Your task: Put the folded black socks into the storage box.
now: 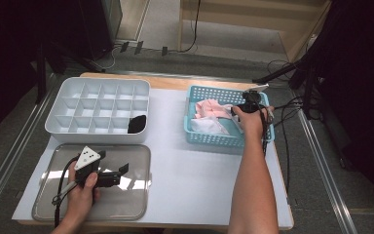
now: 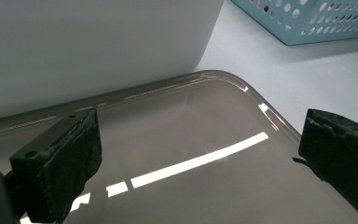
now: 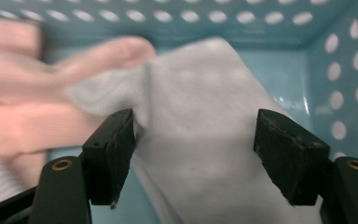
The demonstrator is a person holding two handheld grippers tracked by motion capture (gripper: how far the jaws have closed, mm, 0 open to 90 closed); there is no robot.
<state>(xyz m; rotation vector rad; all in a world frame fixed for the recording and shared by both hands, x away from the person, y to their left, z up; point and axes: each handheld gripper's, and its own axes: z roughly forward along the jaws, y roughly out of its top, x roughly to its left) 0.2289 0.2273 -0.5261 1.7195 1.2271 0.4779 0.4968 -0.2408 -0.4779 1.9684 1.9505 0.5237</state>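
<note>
R gripper (image 3: 193,154) jaws wide over white sock (image 3: 205,140) by basket wall (image 3: 349,93); L gripper (image 2: 198,163) jaws wide.

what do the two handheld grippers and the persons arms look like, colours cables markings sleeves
Both grippers are black. The left gripper carries a grey three-cornered plate with dark dots on top, and a black cable trails from it toward the person. The right gripper also trails a dark cable. In the gripper views, each gripper has two blocky black jaws with rough, worn foam pads and small brass-coloured screw holes. Both forearms are bare, with no sleeves visible.

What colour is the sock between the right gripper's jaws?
White, or very pale grey; the sock shows best in the right gripper view, lying in the basket.
</note>
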